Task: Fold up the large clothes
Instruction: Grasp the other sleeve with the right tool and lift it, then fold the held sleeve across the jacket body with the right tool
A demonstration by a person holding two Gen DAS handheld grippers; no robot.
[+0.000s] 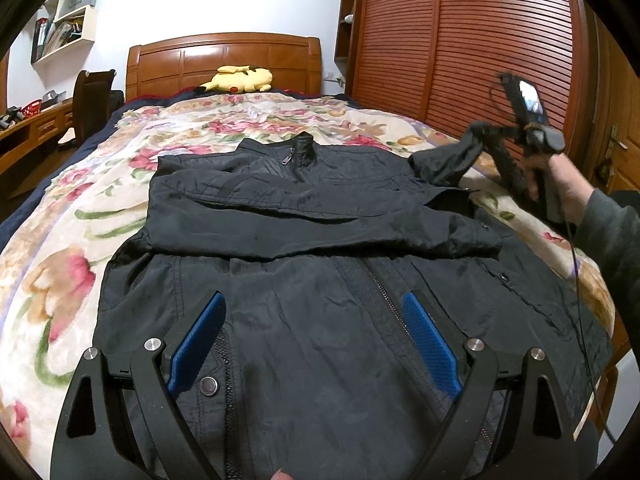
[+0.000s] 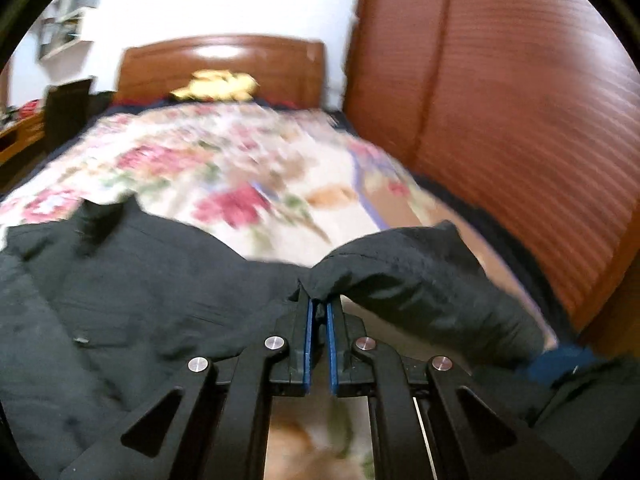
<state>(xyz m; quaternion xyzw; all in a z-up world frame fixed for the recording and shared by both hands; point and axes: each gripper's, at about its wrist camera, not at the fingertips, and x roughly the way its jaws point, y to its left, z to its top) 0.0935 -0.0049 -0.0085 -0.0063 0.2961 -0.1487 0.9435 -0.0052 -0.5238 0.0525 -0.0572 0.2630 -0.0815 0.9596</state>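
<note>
On the bed [image 1: 120, 152], over a floral quilt [image 1: 64, 208], a black jacket [image 1: 320, 280] is lying front up, its thin, crinkled fabric zipped down the middle, one sleeve [image 1: 320, 224] already folded across the chest. The left tongs [image 1: 316, 320] are hovering wide apart above the hem, blue ribbed pads [image 1: 430, 340] showing. The right tongs [image 2: 319, 312] are pinching the other sleeve [image 2: 420, 276], lifting its cuff off the quilt. A yellow plush toy [image 1: 240, 78] is resting by the wooden headboard [image 1: 224, 56].
</note>
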